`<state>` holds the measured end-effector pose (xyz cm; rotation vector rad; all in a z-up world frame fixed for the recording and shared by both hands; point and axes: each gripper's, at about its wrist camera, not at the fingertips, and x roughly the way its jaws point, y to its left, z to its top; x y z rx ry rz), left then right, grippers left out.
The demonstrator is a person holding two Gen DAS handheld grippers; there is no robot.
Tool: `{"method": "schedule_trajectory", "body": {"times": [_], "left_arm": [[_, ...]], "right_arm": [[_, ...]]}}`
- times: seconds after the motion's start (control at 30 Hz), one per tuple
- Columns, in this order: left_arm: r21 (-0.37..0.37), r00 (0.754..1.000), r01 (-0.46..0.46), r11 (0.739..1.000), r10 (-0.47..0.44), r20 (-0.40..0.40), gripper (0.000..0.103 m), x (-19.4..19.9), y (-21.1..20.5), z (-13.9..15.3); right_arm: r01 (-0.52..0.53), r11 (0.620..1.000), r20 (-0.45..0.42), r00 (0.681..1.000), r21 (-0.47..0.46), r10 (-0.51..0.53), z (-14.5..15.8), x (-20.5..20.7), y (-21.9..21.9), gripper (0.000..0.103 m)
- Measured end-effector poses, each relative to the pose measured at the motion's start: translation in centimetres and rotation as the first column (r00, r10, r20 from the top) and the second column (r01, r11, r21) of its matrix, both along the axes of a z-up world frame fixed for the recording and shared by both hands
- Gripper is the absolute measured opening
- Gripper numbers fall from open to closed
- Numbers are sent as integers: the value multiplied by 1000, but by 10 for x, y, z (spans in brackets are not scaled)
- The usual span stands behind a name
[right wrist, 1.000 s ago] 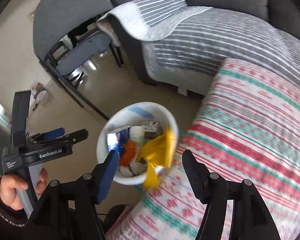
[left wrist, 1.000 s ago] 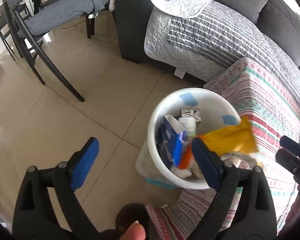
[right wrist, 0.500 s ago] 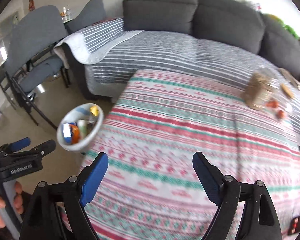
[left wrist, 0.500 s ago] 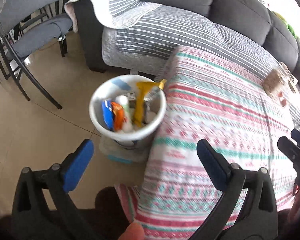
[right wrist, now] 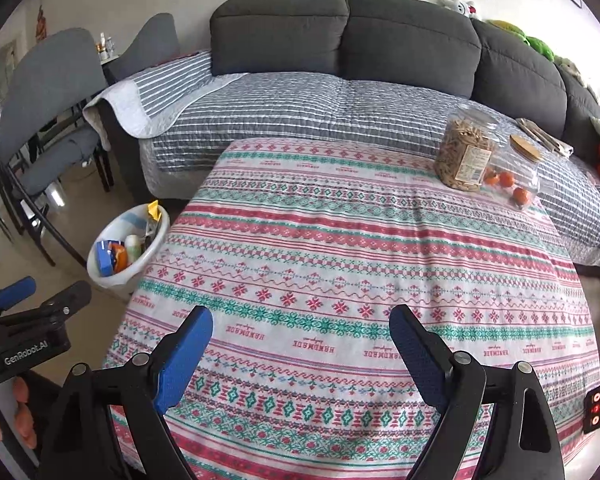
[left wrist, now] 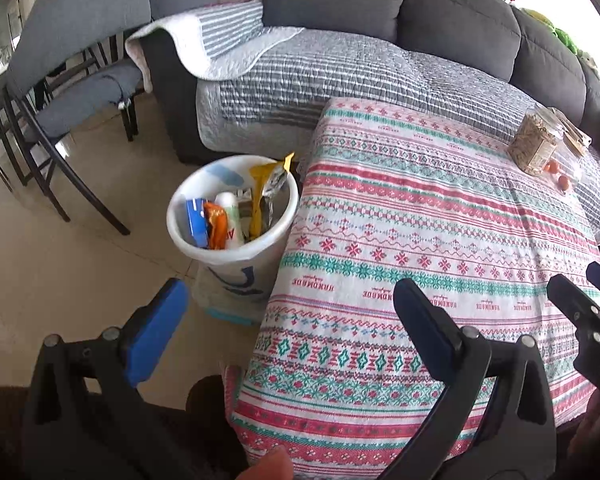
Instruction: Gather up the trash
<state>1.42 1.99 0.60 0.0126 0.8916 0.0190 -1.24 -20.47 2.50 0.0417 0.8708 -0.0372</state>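
A white trash bin (left wrist: 236,254) stands on the floor at the table's left side; it also shows in the right wrist view (right wrist: 120,276). It holds a yellow wrapper (left wrist: 258,192), an orange packet (left wrist: 216,228), a blue pack (left wrist: 196,220) and a white bottle (left wrist: 232,220). My left gripper (left wrist: 288,304) is open and empty, above the table's near left corner. My right gripper (right wrist: 300,336) is open and empty above the table's near edge. The table (right wrist: 340,260) has a patterned red, green and white cloth.
A jar of sticks (right wrist: 466,152) and a clear jar with orange fruits (right wrist: 512,176) stand at the table's far right. A grey sofa with a striped quilt (right wrist: 320,108) lies behind. Dark chairs (left wrist: 72,92) stand on the tiled floor at left.
Both grippers have pulled back and up from the bin toward the table's near edge. The yellow wrapper, seen at the bin's rim a second ago, now rests inside the bin.
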Motion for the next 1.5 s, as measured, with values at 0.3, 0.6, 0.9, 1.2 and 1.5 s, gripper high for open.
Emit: {"method": "schedule_trajectory", "body": {"times": [0.3, 0.6, 0.9, 1.2, 1.5], "left_arm": [[11, 1000, 3, 1000, -3, 9, 102, -1, -10, -2], [11, 1000, -4, 1000, 4, 11, 102, -3, -8, -2], [8, 1000, -5, 1000, 5, 15, 102, -4, -6, -1], [5, 1000, -6, 1000, 6, 16, 102, -4, -6, 0], [4, 1000, -6, 1000, 6, 16, 102, -3, -5, 0]], "right_arm": [[1, 1000, -25, 1000, -6, -1, -6, 6, -4, 91], [-12, 1000, -21, 1000, -6, 12, -6, 6, 3, 91], [-8, 1000, -22, 1000, -4, 8, -6, 7, 4, 91], [-6, 1000, -21, 1000, -3, 6, -6, 7, 4, 91], [-7, 1000, -22, 1000, -1, 7, -6, 7, 4, 91]]}}
